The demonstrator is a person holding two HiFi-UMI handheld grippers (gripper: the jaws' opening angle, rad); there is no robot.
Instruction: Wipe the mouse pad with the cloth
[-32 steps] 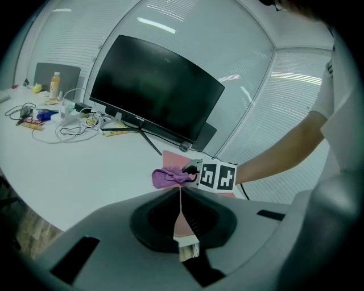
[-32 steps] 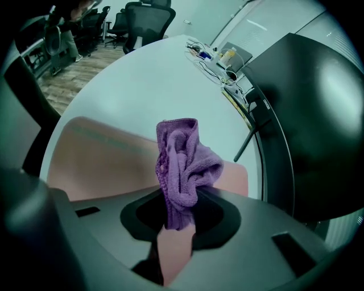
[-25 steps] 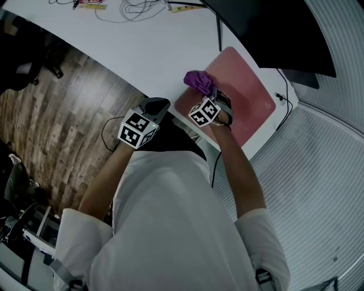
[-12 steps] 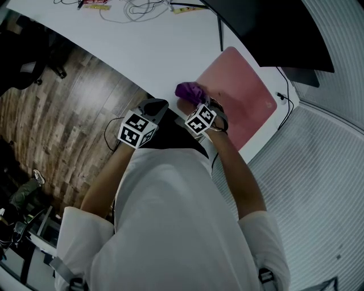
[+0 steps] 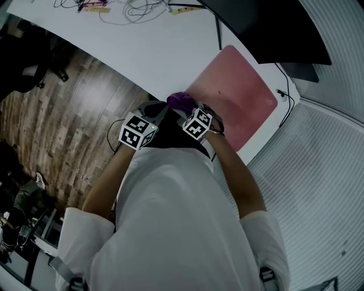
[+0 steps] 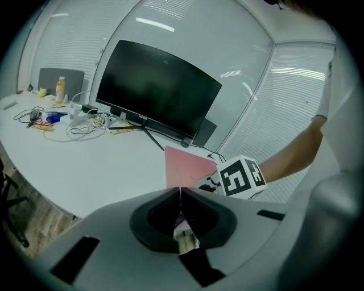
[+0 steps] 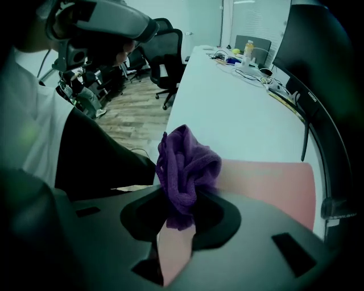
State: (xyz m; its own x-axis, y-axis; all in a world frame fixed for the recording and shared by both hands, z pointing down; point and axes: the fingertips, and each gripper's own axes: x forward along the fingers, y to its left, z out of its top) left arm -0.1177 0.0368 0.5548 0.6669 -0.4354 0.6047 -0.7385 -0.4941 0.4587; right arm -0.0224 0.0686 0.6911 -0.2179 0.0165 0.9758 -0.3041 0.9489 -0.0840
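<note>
A pink mouse pad (image 5: 236, 91) lies on the white desk near its front edge, in front of a dark monitor. My right gripper (image 5: 185, 108) is shut on a bunched purple cloth (image 5: 181, 102), which sits at the pad's near left corner by the desk edge. In the right gripper view the purple cloth (image 7: 185, 165) stands up between the jaws, with the pink mouse pad (image 7: 267, 182) beyond and to the right. My left gripper (image 5: 156, 108) hovers just left of the right one, off the desk edge, jaws shut with nothing held (image 6: 180, 190).
A large dark monitor (image 5: 273, 28) stands behind the pad. Cables and small items (image 5: 125, 7) lie at the desk's far end. A black cable (image 5: 283, 101) runs off the desk's right corner. Wooden floor (image 5: 62, 113) is to the left, with office chairs (image 7: 165, 51) nearby.
My right gripper has dragged the purple cloth across the pad toward its near left corner and the desk edge. The left gripper has stayed about where it was.
</note>
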